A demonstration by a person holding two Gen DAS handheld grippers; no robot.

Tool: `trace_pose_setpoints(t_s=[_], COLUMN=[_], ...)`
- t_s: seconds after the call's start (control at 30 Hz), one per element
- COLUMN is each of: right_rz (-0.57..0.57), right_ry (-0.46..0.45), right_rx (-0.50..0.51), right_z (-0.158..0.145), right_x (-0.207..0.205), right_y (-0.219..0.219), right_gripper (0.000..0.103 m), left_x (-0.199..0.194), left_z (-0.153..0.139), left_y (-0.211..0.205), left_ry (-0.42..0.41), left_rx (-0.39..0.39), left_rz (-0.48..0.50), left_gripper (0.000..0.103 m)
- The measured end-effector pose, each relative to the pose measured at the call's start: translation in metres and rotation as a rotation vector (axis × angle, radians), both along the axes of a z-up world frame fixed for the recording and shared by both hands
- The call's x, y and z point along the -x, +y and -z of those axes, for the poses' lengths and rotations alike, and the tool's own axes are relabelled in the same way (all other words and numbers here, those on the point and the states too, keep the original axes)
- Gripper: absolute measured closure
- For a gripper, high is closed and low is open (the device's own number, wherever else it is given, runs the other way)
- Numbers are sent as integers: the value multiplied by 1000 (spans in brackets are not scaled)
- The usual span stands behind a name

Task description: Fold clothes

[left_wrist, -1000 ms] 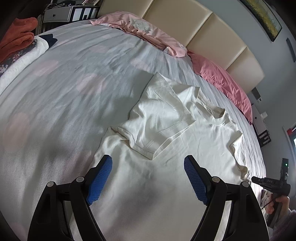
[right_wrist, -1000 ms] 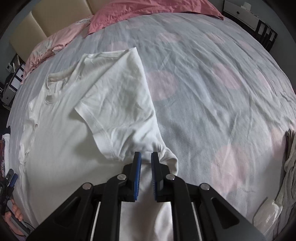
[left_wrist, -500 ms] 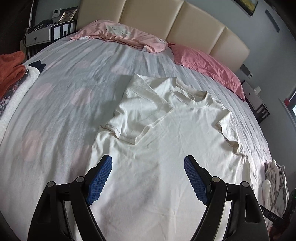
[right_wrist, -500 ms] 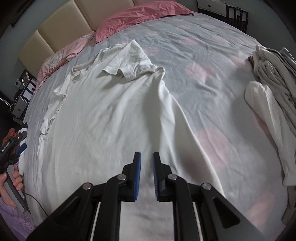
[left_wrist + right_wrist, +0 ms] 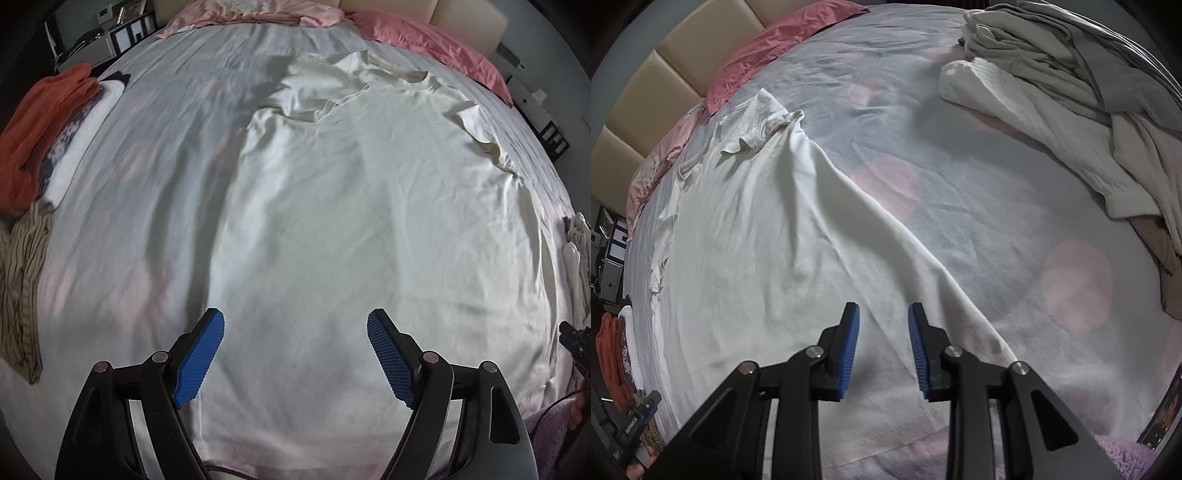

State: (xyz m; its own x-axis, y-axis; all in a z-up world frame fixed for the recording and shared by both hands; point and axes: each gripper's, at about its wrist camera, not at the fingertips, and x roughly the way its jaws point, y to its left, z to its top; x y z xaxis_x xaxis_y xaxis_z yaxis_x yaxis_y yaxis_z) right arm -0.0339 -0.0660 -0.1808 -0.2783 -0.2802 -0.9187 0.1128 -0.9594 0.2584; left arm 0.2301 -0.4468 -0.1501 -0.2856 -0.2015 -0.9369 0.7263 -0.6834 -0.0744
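1. Both tongs hang over the lower part of a white T-shirt (image 5: 351,206) and grip nothing.
2. Left tongs (image 5: 295,354) stand spread wide, their blue pads (image 5: 199,354) far apart above the shirt's lower left portion, close to its hem.
3. Right tongs (image 5: 882,347) are parted by a narrower gap, with cloth showing between the pads (image 5: 849,350); they sit near the shirt's right side edge and hem (whether a pad touches the fabric cannot be told).
4. White and wrinkled, the T-shirt lies spread out along the bed (image 5: 155,155), collar toward the headboard (image 5: 657,88) and hem toward the cameras.
5. Its left sleeve (image 5: 317,92) is folded inward over the chest; the right sleeve (image 5: 757,125) lies bunched near the shoulder.
6. Pink pillows (image 5: 424,37) line the head of the bed beyond the collar.
7. Folded clothes, an orange piece (image 5: 40,122) on top, sit at the bed's left edge, with a striped garment (image 5: 22,280) below them.
8. A loose pile of grey and white clothes (image 5: 1071,88) lies on the bed's right side, well apart from the shirt.
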Motion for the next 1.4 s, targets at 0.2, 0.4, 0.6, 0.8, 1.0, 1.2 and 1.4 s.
trace_pose_setpoints(t_s=[0.2, 0.4, 0.6, 0.8, 1.0, 1.2, 1.4], right_rz=[45, 141, 85, 73, 37, 16, -11], right_ry=[0, -37, -160, -173, -172, -177, -167], right_rx=[-47, -117, -157, -137, -161, -133, -109], right_z=[0, 7, 33, 35, 34, 31, 28], right_x=[2, 11, 18, 19, 17, 15, 11], right_y=[15, 28, 16, 18, 12, 11, 9], right_gripper=[55, 54, 52, 47, 49, 62, 84], left_x=[-41, -66, -62, -59, -62, -65, -69], left_z=[1, 35, 49, 62, 65, 64, 60], left_y=[-14, -30, -22, -16, -13, -8, -2], left_ry=[-27, -79, -130, -197, -194, -185, -166], left_rx=[-48, -222, -266, -279, -283, -274, -262], left_rz=[-164, -288, -251, -229, -219, -213, -207], left_gripper=[22, 22, 22, 22, 22, 22, 40])
